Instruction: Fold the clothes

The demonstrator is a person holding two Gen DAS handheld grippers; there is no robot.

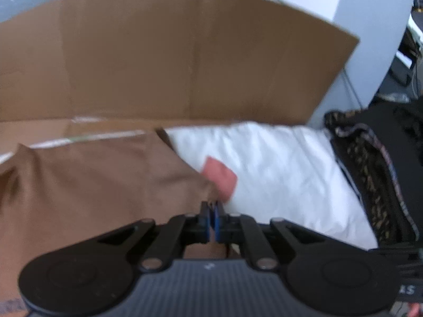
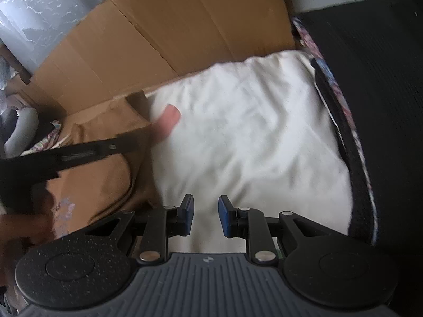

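A brown garment (image 1: 100, 179) lies at the left of the bed, beside a white pillow (image 1: 277, 174). My left gripper (image 1: 212, 220) is shut on the brown garment's right corner. A pink patch (image 1: 219, 177) shows just past that corner on the white pillow. In the right wrist view the brown garment (image 2: 105, 163) is at the left and the white pillow (image 2: 251, 137) fills the middle. My right gripper (image 2: 205, 216) is open and empty above the pillow's near part. The left gripper's black arm (image 2: 79, 155) crosses the brown garment there.
A large flattened cardboard sheet (image 1: 171, 60) stands behind the bed, also in the right wrist view (image 2: 171, 26). A dark patterned fabric (image 1: 370, 174) lies right of the pillow, with a black surface (image 2: 375, 92) beyond it.
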